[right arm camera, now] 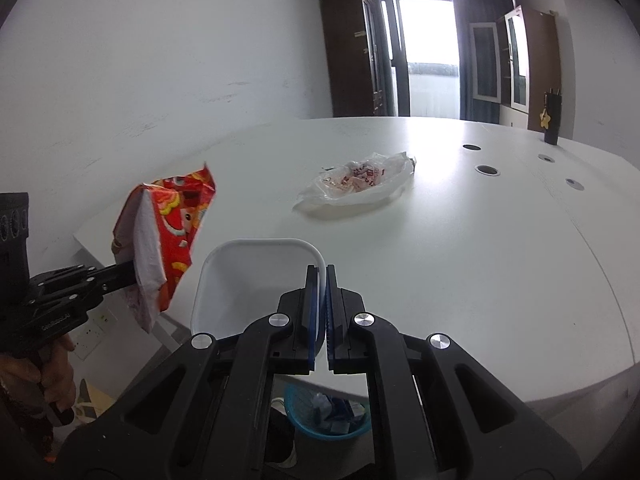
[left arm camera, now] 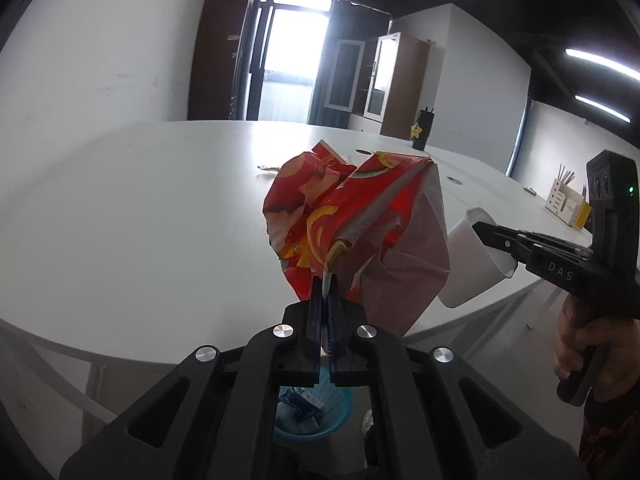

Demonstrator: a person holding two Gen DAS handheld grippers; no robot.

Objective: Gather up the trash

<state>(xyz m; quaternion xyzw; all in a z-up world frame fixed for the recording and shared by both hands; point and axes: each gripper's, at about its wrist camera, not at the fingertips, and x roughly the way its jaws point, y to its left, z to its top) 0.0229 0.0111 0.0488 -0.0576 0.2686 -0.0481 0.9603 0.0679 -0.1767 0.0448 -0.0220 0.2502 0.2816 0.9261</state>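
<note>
My left gripper point(left arm camera: 325, 280) is shut on the lower edge of a crumpled red and white snack bag point(left arm camera: 352, 236), which hangs above the near edge of the white table point(left arm camera: 140, 200). The same snack bag point(right arm camera: 168, 236) shows at the left of the right wrist view, pinched by the left gripper point(right arm camera: 130, 270). My right gripper point(right arm camera: 321, 270) is shut on the rim of a white paper cup point(right arm camera: 248, 280). In the left wrist view the paper cup point(left arm camera: 476, 256) and right gripper point(left arm camera: 486, 229) sit at the right. A blue bin point(right arm camera: 328, 414) holding scraps stands on the floor below; the bin point(left arm camera: 312, 412) also shows under the left gripper.
A clear plastic bag with red-printed wrappers point(right arm camera: 356, 182) lies on the table point(right arm camera: 480, 260) further in. Round cable holes point(right arm camera: 487, 170) dot the right side. A dark bottle with a yellow star point(left arm camera: 421, 130) stands at the far edge, a white holder point(left arm camera: 566, 200) at the right.
</note>
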